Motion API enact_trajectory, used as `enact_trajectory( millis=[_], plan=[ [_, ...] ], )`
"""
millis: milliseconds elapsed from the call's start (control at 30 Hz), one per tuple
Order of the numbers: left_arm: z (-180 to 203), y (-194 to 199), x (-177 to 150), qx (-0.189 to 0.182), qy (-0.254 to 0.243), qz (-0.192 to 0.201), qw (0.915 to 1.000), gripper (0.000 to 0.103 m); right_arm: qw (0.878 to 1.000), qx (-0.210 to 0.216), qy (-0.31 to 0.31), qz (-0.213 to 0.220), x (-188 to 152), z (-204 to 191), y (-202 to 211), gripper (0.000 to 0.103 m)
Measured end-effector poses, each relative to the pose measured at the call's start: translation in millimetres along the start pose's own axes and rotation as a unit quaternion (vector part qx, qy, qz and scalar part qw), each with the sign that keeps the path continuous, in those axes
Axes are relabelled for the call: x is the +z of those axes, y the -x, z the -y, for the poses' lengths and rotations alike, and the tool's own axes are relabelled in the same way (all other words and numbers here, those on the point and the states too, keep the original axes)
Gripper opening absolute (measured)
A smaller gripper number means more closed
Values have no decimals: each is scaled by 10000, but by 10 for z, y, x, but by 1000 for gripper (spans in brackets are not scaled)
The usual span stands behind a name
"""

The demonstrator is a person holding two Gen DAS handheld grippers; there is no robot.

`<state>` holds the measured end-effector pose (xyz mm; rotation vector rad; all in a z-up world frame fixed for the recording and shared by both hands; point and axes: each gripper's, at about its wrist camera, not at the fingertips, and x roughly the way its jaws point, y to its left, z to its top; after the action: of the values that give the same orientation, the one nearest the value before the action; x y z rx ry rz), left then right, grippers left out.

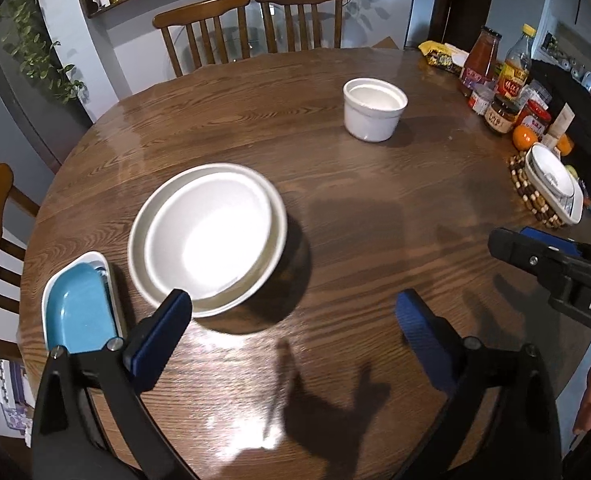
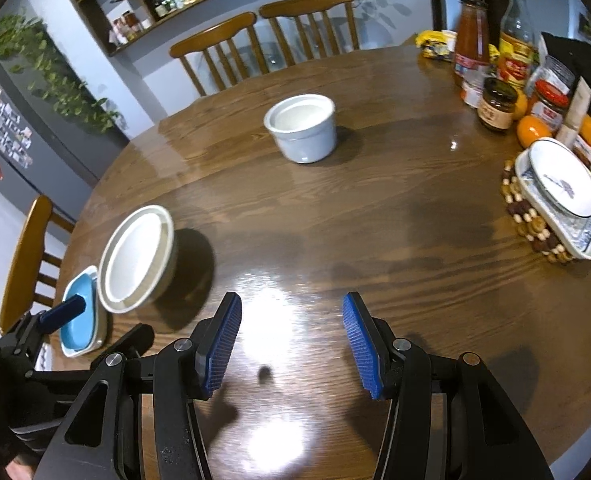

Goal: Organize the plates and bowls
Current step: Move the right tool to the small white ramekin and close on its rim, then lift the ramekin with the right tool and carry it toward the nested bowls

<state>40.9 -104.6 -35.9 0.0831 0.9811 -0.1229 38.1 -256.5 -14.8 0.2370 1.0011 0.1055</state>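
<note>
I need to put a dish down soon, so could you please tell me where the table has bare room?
The wood between the stacked white bowls, the white ramekin and the plates on the beaded trivet is bare. It is crowded along the right edge, with jars and bottles, and at the left by the blue dish.

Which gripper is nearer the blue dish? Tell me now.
Left. The left gripper is open with one finger right beside the blue dish at the table edge. The right gripper is open over bare wood, farther off, past the stacked white bowls.
</note>
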Motion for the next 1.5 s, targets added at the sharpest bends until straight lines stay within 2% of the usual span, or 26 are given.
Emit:
enact_trajectory(
  millis=[100,200,400,533,700,967,1000,1067,1133,1200,1300,1500],
  plan=[
    [54,3,69,-26,98,122,9999,102,10000,-62,4,53,132,137,45,53],
    [112,-4,183,102,137,285,9994,102,9999,-57,47,142,390,223,39,53],
    [173,-49,427,323,208,480,9981,102,9998,-29,56,163,1153,348,-339,53],
    [156,-111,521,395,261,446,9979,102,9992,-389,70,-16,1594,425,-764,53],
    [63,-260,554,491,393,245,9977,102,9980,-259,-32,-572,1834,497,-1299,53],
    [-20,-438,643,576,565,78,9967,102,9943,20,71,-1064,1869,405,-1702,53],
    [-16,-447,647,577,566,75,9967,102,9939,19,113,-1096,1855,385,-1738,46],
    [-15,-466,647,569,564,57,9968,102,9927,347,81,-1150,1824,360,-1764,32],
    [-9,-492,638,578,546,26,9968,102,9929,162,242,-1153,1811,317,-1744,20],
    [0,-500,635,562,532,16,9970,102,9918,107,444,-1194,1768,274,-1718,15],
    [15,-492,618,460,508,16,9977,102,9883,156,715,-1335,1601,216,-1607,13],
    [130,-460,489,69,462,-41,9989,102,9799,287,1249,-1531,932,129,-1223,12]
  ],
)
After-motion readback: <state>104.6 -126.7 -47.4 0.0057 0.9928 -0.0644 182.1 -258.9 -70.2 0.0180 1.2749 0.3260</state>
